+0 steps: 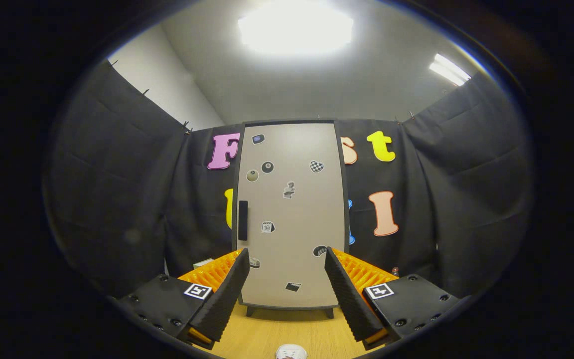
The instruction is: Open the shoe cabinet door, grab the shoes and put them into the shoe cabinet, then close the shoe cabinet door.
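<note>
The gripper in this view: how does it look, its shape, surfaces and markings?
The gripper has two long fingers with ribbed inner faces, standing wide apart and open. Behind each finger there is a ridged part, then a dark flat block with screws. Each block carries a small square black-and-white marker. No cable is seen.
</note>
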### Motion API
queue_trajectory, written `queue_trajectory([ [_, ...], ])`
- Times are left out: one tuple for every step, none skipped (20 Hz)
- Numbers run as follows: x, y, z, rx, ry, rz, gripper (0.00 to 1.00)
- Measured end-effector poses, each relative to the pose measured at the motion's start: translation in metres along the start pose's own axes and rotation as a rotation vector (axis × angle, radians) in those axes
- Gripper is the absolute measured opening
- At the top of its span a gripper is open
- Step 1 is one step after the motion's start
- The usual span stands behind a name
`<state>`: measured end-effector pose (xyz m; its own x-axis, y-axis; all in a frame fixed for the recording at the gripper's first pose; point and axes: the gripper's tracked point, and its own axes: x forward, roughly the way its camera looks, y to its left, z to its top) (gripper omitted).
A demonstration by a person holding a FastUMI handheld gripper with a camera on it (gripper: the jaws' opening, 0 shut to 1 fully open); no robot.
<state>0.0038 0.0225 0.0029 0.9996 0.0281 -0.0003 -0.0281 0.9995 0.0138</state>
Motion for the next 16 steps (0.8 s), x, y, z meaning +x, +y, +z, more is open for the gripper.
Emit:
queue_trajectory([
  [0.004,0.003,0.002,0.002,-0.003,0.005,0.96],
  [0.01,0.006,0.003,0.004,-0.004,0.011,0.96],
  [0.017,0.01,0.004,0.006,-0.005,0.018,0.96],
  [0.023,0.014,0.005,0.008,-0.007,0.027,0.96],
  [0.031,0.018,0.008,0.009,-0.012,0.038,0.96],
  [0.04,0.023,0.011,0.008,-0.019,0.048,0.96],
  [0.049,0.028,0.013,0.006,-0.024,0.058,0.96],
  [0.059,0.035,0.014,0.005,-0.026,0.07,0.96],
  [0.069,0.042,0.014,0.007,-0.026,0.087,0.96],
  [0.08,0.051,0.014,0.01,-0.025,0.104,0.96],
  [0.091,0.058,0.014,0.009,-0.023,0.119,0.96],
  [0.103,0.065,0.014,0.007,-0.025,0.132,0.96],
  [0.115,0.073,0.015,0.003,-0.024,0.147,0.96],
  [0.128,0.081,0.016,-0.004,-0.024,0.162,0.96],
  [0.142,0.088,0.015,-0.011,-0.018,0.174,0.96],
  [0.153,0.095,0.014,-0.017,-0.014,0.189,0.97],
])
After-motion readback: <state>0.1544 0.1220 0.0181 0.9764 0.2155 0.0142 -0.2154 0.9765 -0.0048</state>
